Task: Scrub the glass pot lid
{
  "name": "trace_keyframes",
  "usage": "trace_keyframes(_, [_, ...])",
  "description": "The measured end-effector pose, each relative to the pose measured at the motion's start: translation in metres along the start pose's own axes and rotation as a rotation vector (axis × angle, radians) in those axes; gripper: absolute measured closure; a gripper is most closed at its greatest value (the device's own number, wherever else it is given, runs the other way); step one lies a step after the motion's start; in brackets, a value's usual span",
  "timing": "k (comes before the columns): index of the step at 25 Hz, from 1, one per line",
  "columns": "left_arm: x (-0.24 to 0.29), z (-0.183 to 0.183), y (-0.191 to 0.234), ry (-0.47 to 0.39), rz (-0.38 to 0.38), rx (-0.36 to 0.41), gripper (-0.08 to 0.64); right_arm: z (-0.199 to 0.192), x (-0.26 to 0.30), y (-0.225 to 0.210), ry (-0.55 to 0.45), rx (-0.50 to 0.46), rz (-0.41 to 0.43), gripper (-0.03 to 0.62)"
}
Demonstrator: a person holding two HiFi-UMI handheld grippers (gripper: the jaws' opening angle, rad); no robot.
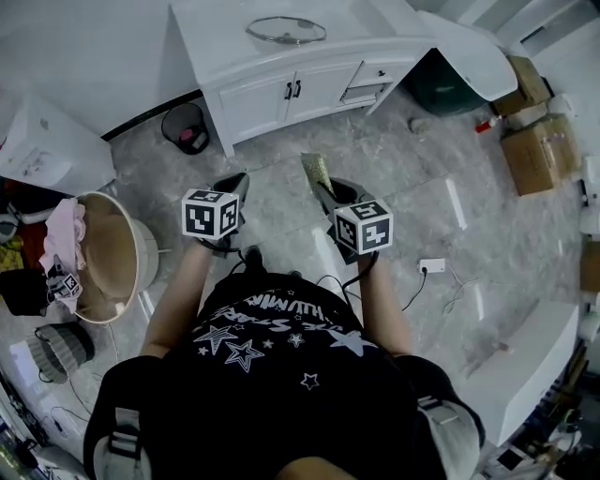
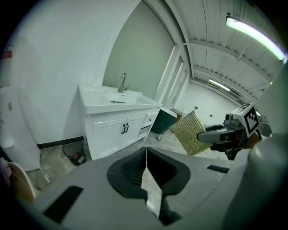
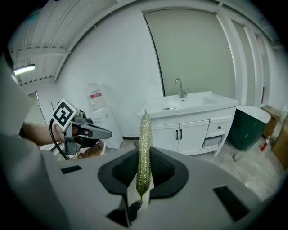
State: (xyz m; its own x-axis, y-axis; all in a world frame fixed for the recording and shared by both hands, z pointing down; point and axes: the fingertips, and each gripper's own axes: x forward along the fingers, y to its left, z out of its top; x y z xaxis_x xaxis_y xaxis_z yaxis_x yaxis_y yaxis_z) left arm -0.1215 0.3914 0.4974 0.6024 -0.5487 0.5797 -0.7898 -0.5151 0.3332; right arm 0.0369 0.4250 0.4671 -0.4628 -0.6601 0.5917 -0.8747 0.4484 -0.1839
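The left gripper (image 2: 146,152) has its jaws pressed together with nothing between them. The right gripper (image 3: 143,158) has its jaws closed on a glittery gold-green scouring pad (image 3: 144,128), which stands on edge and sticks out beyond the jaw tips. The two grippers are side by side and apart. The glass pot lid (image 1: 286,30) lies flat on the white counter (image 1: 211,28), well ahead of both pairs of jaws and touched by neither. A tap (image 3: 181,87) stands on that counter, ahead of the jaws. A dark waste bin (image 1: 185,127) sits on the floor ahead and left of the left jaws. A green bin (image 3: 249,126) stands ahead and right of the right jaws.
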Motion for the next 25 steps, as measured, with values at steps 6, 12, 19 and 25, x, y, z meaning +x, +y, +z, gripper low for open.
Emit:
trace_keyframes(6, [0.011, 0.003, 0.02, 0.016, -0.04, -0.023, 0.546, 0.015, 0.013, -0.008, -0.043, 0.017, -0.045, 0.529])
trace_keyframes(12, [0.015, 0.025, 0.051, -0.005, -0.056, 0.0, 0.546, 0.035, 0.037, -0.008, -0.072, 0.054, -0.077, 0.528])
trace_keyframes(19, [0.019, 0.026, 0.077, 0.024, -0.068, -0.018, 0.546, 0.037, 0.058, -0.01, -0.058, 0.09, -0.09, 0.526])
trace_keyframes(25, [0.044, 0.033, 0.088, 0.039, -0.038, -0.042, 0.546, 0.049, 0.084, -0.039, -0.055, 0.105, -0.067, 0.526])
